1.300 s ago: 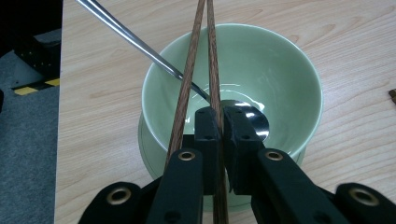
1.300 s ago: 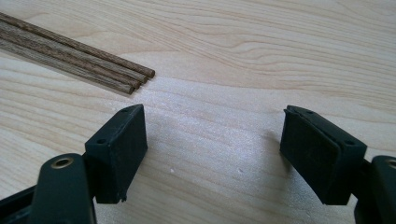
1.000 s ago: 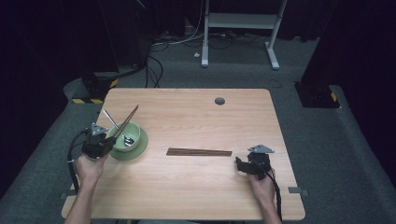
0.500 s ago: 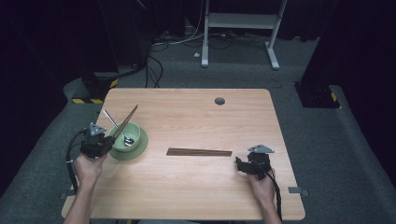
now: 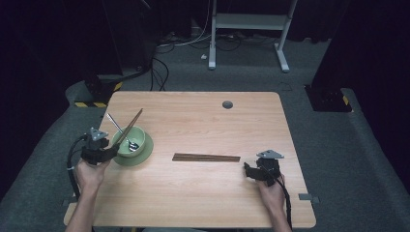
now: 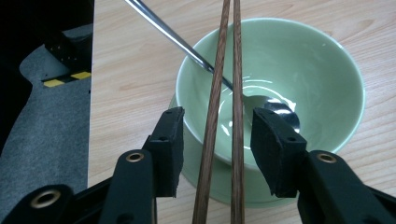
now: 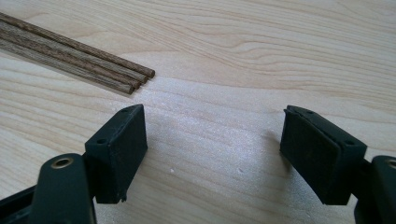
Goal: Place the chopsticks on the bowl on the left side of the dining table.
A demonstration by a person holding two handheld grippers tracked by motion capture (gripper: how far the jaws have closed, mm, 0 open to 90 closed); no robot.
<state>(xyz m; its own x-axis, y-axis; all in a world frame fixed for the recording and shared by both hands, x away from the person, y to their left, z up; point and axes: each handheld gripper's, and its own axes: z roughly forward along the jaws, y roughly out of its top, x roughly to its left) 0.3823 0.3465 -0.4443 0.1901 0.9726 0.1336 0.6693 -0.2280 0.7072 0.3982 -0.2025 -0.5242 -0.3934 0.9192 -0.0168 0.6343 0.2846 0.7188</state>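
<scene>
left tool (image 6: 217, 140) just spread, pads off chopsticks (image 6: 224, 116) resting on bowl (image 6: 322, 70); back out straight, don't nudge. right tool (image 7: 212, 154) gaping, empty.

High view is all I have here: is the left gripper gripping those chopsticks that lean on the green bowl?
Observer: No. The left gripper has its jaws apart, and they have just been opening. The leaning chopsticks run between the pads with a gap on each side.
Operator: Where does the spoon end?
Observer: The spoon has its head lying at the bottom of the bowl, with the handle rising over the rim.
Operator: And the right gripper?
Observer: The right gripper is open with bare wood between its jaws. The table chopsticks end just ahead of it, untouched.
</scene>
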